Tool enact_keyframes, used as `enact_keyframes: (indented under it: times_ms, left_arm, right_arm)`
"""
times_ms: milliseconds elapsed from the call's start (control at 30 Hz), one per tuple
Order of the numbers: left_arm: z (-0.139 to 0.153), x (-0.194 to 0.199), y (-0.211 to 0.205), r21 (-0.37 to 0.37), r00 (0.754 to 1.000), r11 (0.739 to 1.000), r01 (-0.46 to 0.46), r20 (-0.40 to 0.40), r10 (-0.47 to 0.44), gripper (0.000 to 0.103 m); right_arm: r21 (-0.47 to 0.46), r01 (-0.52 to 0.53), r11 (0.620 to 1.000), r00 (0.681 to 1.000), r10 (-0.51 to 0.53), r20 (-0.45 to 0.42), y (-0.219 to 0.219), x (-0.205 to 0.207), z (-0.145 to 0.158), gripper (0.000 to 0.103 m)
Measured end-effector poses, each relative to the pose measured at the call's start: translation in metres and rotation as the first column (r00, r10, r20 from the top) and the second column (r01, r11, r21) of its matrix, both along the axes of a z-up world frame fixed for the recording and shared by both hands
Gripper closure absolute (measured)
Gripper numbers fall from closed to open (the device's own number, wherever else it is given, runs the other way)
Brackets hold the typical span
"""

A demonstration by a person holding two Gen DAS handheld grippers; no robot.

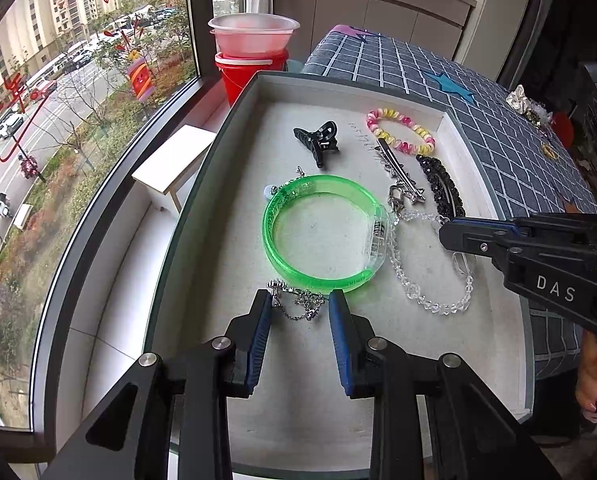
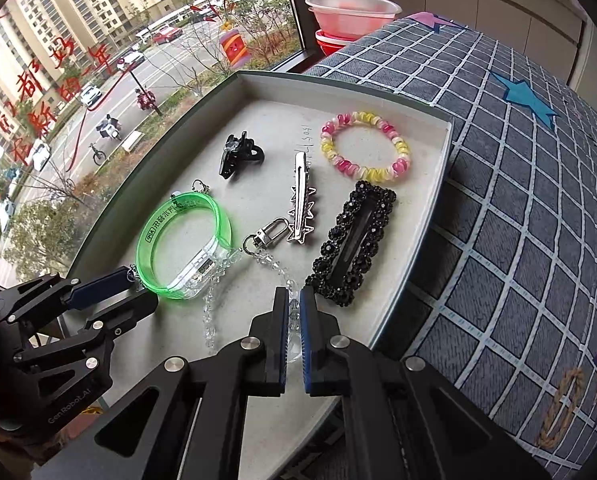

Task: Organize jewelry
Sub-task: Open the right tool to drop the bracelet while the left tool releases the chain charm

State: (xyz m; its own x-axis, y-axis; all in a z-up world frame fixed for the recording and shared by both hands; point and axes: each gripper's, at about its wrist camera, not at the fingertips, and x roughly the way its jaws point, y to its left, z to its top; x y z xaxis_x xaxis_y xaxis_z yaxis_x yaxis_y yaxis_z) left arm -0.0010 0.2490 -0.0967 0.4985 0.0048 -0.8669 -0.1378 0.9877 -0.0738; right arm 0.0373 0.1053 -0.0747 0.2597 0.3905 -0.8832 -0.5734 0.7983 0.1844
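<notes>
Tray [image 2: 426,216] carries seven pieces. Your right gripper [image 2: 294,312] clamps crystal bead chain [image 2: 276,266] near tray's near edge. Your left gripper [image 1: 298,304], jaws narrow, straddles silver chain [image 1: 298,300], unclamped. Both placements pending.

Even, soft daylight comes in through the window [image 1: 86,92] on the left of both views, and the white tray [image 1: 450,336] floor is brightly lit with only faint, diffuse shadows under the pieces. The green bangle [image 1: 318,232] glows where light passes through it. Small highlights sit on the metal clip [image 2: 300,196]. Both pictures are sharp at the centre, with no motion blur. Fisheye distortion bends the window frame and tray edges, and the corners fall to black vignette.
</notes>
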Motion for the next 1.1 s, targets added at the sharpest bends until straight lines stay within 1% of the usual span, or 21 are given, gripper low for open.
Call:
enact_keyframes:
  times_ms: [100,233,533,800,933,967,1000,1033,1067,1100]
  left_arm:
    - [0.000,0.006,-0.002,0.008,1.000,1.000,-0.002,0.002,0.002,0.066]
    - [-0.001,0.013,-0.005,0.035,1.000,0.999,-0.012,0.007,0.012,0.066]
    - [0.000,0.015,-0.005,0.042,0.999,0.999,-0.035,0.004,0.035,0.066]
    - [0.003,0.014,-0.007,0.065,0.998,0.996,-0.057,0.012,0.056,0.066]
    - [0.008,0.013,-0.009,0.078,0.998,0.995,-0.064,0.028,0.062,0.066]
    - [0.008,0.013,-0.009,0.078,0.998,0.995,-0.065,0.029,0.063,0.066]
    - [0.009,0.013,-0.010,0.078,0.998,0.995,-0.065,0.030,0.063,0.066]
    - [0.010,0.012,-0.010,0.078,0.998,0.995,-0.063,0.031,0.061,0.066]
    - [0.011,0.012,-0.010,0.079,0.998,0.995,-0.061,0.032,0.059,0.066]
    - [0.011,0.011,-0.011,0.081,0.998,0.995,-0.061,0.034,0.059,0.066]
  right_arm:
    - [-0.027,0.000,1.000,1.000,0.001,0.026,0.002,0.003,0.001,0.097]
    - [-0.050,0.011,0.999,0.998,-0.009,0.055,0.004,0.010,0.001,0.097]
    - [-0.076,-0.011,0.997,0.997,0.017,0.069,0.011,0.007,-0.001,0.097]
    - [-0.051,-0.003,0.999,0.999,0.005,0.034,0.008,0.010,0.000,0.096]
    - [-0.006,0.011,1.000,1.000,-0.011,0.016,0.001,0.011,0.007,0.094]
    - [0.005,0.016,1.000,1.000,-0.016,0.016,-0.001,0.011,0.009,0.087]
    - [0.014,0.020,1.000,1.000,-0.020,0.018,-0.003,0.011,0.012,0.071]
    - [0.024,0.024,0.999,0.999,-0.025,0.024,-0.005,0.010,0.015,0.061]
    - [0.036,0.028,0.999,0.999,-0.029,0.035,-0.007,0.009,0.019,0.045]
    - [0.047,0.030,0.998,0.998,-0.032,0.045,-0.009,0.008,0.023,0.043]
